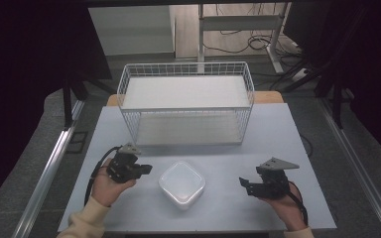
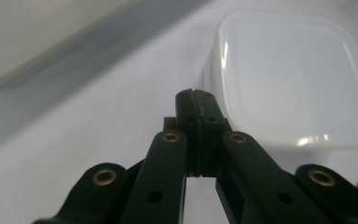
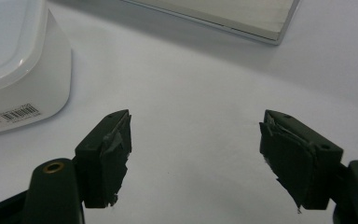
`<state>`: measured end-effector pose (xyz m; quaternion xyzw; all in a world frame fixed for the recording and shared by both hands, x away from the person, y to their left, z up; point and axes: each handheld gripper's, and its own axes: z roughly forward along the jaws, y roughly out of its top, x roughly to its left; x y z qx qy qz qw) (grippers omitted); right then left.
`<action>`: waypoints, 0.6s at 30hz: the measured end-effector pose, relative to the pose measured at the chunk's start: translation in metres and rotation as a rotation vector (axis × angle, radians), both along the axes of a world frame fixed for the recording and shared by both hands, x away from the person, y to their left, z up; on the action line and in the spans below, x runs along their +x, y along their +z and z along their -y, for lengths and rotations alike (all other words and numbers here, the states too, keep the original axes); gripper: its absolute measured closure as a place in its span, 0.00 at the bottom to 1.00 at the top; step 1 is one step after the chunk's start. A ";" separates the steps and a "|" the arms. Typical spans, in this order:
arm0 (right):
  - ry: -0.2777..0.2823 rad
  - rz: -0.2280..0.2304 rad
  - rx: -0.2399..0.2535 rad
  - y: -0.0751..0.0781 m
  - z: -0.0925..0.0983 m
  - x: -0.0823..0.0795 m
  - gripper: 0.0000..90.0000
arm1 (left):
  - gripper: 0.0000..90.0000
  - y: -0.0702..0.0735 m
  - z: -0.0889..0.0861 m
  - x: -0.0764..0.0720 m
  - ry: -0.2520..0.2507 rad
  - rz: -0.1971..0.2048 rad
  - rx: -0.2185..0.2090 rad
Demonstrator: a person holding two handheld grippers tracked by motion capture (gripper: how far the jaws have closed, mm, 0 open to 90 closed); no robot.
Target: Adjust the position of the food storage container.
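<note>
Item one: white plastic container (image 1: 182, 184), square with rounded corners, lid on, sitting on the pale table (image 1: 278, 129) near my edge, roughly midway between my two grippers. I cannot tell what it holds; the lid and walls are opaque.

Item two: white wire basket (image 1: 186, 102), two-tiered, standing further back on the table, well apart from the container. I see a flat white panel on each tier and nothing else on them. It is not in the path of either gripper.

Item three: left gripper (image 1: 147, 169), in my left hand (image 1: 110, 187), just beside the container's left side. From above I cannot tell whether its tip touches the wall. Its jaws are clenched together with nothing between them.

Item four: right gripper (image 1: 242, 182), in my right hand (image 1: 285, 206), apart from the container on its right, bare table between them. Its jaws are released, standing wide, nothing between them.

View notes: the left gripper view shows the closed jaw tips right at the container's (image 2: 289, 79) near corner, with its glossy lid beyond, and an edge of the basket's lower panel (image 2: 37, 32) at upper left. The right gripper view shows a barcode label (image 3: 18, 113) on the container's (image 3: 23, 65) side wall, which the high view does not give me, plus torn dark padding on the pads (image 3: 114, 149).
</note>
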<state>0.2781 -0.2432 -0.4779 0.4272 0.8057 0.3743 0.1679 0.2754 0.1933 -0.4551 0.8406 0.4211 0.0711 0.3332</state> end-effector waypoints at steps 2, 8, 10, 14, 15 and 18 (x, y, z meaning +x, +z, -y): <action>0.001 -0.001 -0.003 0.000 0.000 0.000 0.27 | 1.00 -0.003 -0.005 -0.011 0.007 -0.009 0.006; -0.003 -0.001 -0.008 -0.001 -0.001 0.001 0.27 | 1.00 -0.022 -0.003 -0.029 -0.021 -0.064 -0.007; -0.003 0.001 -0.009 -0.001 -0.001 0.001 0.27 | 1.00 -0.034 0.003 -0.030 -0.033 -0.094 -0.009; -0.002 0.001 -0.009 -0.002 0.000 0.000 0.27 | 1.00 -0.043 0.012 -0.027 -0.036 -0.122 -0.015; -0.002 -0.001 -0.010 -0.002 0.000 0.000 0.27 | 1.00 -0.045 0.016 -0.026 -0.047 -0.127 -0.009; -0.003 -0.002 -0.012 -0.003 0.000 0.001 0.27 | 1.00 -0.047 0.022 -0.024 -0.051 -0.129 -0.011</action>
